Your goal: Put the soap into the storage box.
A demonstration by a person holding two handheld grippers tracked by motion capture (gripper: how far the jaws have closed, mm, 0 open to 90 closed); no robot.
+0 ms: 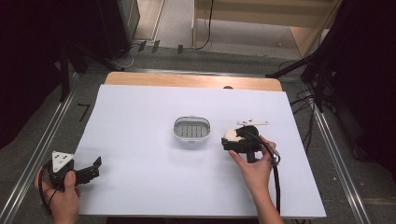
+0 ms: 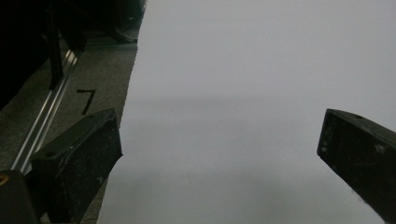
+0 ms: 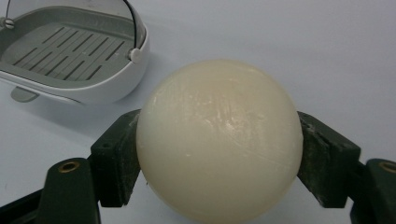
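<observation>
The right gripper (image 1: pixel 232 140) pinches a cream soap (image 3: pixel 218 140) between its jaws, just right of the soap dish (image 1: pixel 192 130) mid-table. The left gripper (image 1: pixel 93 169) rests at the table's (image 1: pixel 140 186) left edge, jaws spread wide, nothing between them.

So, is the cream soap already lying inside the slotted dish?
No, the cream soap is clamped in the right gripper, beside the empty slotted dish.

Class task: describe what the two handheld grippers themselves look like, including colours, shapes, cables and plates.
Both grippers are black with blocky, flat-faced jaws. The left gripper carries a grey three-cornered plate on top; the right gripper trails a thick black cable. Forearms are bare, without sleeves.
</observation>
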